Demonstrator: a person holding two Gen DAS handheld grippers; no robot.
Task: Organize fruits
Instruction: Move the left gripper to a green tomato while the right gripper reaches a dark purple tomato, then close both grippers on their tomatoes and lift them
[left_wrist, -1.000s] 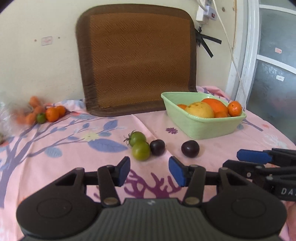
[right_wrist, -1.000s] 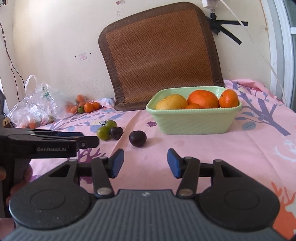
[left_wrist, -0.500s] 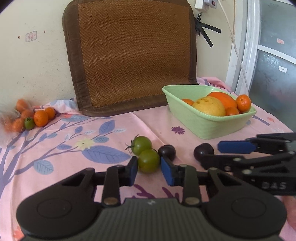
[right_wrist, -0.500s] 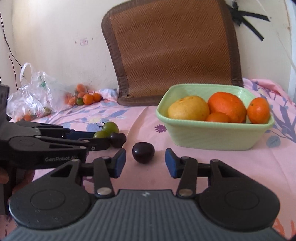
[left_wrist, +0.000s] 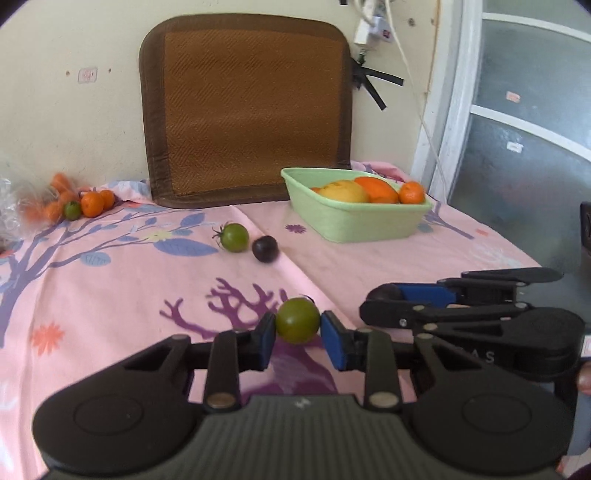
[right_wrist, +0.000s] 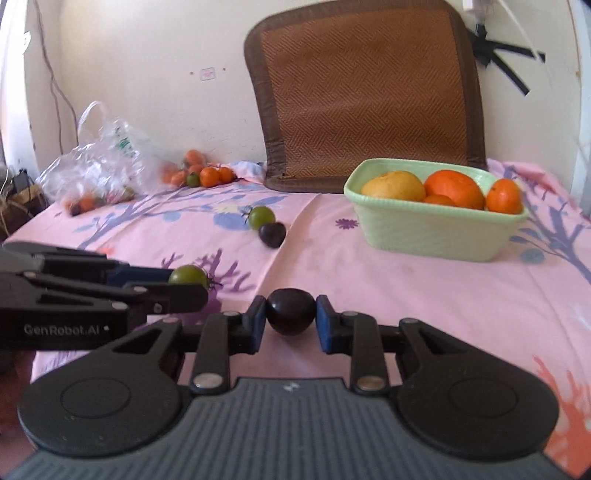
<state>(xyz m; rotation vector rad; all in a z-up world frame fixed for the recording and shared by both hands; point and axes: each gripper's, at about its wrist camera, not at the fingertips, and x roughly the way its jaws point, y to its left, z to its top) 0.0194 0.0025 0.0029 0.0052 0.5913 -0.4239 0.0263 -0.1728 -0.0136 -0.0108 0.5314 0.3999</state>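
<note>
Left gripper (left_wrist: 297, 334) clamped on a green tomato (left_wrist: 297, 320); right gripper (right_wrist: 290, 320) clamped on a dark plum (right_wrist: 290, 311), jaws pressed to both sides. Beyond, on the pink cloth (right_wrist: 406, 280): second green tomato (right_wrist: 261, 217) touching another plum (right_wrist: 272, 233). Farther right, green basket (right_wrist: 436, 236) of oranges (right_wrist: 454, 188). Farthest, plastic bag (right_wrist: 99, 162).

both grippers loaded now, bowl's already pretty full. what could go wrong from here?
1. The left gripper pinches a round green tomato only between its pad tips; it could roll out on the way.
2. The right gripper holds the dark plum the same way, close beside the left one, so they may collide.
3. The green bowl is heaped with citrus; added fruit may roll off.
</note>
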